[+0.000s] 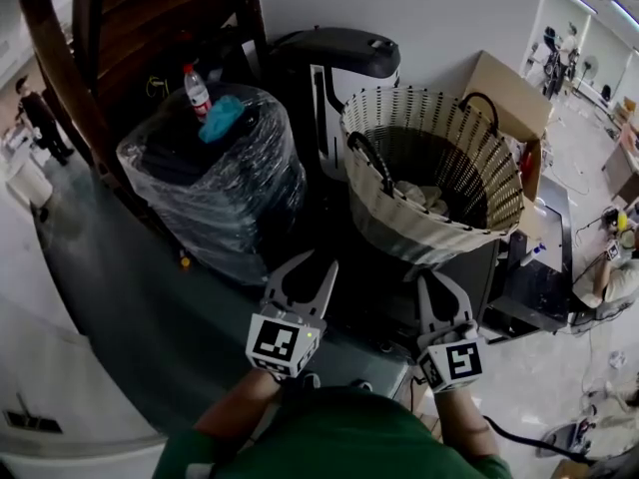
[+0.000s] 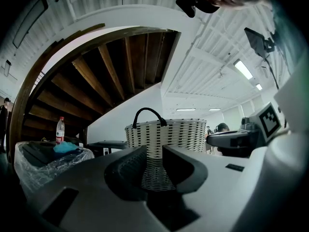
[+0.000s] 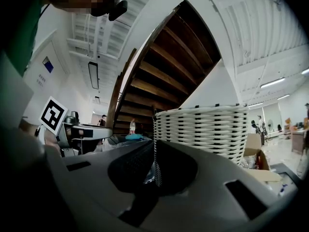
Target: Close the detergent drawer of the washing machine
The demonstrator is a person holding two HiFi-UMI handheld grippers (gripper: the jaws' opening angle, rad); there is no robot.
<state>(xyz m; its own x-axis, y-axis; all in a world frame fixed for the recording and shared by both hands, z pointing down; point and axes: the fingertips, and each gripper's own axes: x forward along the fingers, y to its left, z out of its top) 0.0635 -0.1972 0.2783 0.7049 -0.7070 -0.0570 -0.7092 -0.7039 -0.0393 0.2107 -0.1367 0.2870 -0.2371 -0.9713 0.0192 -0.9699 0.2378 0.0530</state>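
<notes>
A woven laundry basket (image 1: 399,223) with white cloth inside stands on a dark machine top (image 1: 369,302); I cannot make out a detergent drawer in any view. My left gripper (image 1: 304,271) hovers just left of the basket's foot, its jaws a little apart with nothing between them. My right gripper (image 1: 436,285) is at the basket's near side, its jaws closed and empty. In the left gripper view the left gripper (image 2: 154,153) points at the basket (image 2: 164,132). In the right gripper view the right gripper (image 3: 155,154) points past the basket's (image 3: 205,127) left edge.
A plastic-wrapped black stack (image 1: 215,183) stands to the left, with a water bottle (image 1: 197,90) and a blue cloth (image 1: 222,118) on top. A black appliance (image 1: 334,58) and a cardboard box (image 1: 509,93) sit behind. A wooden staircase (image 1: 130,18) curves overhead.
</notes>
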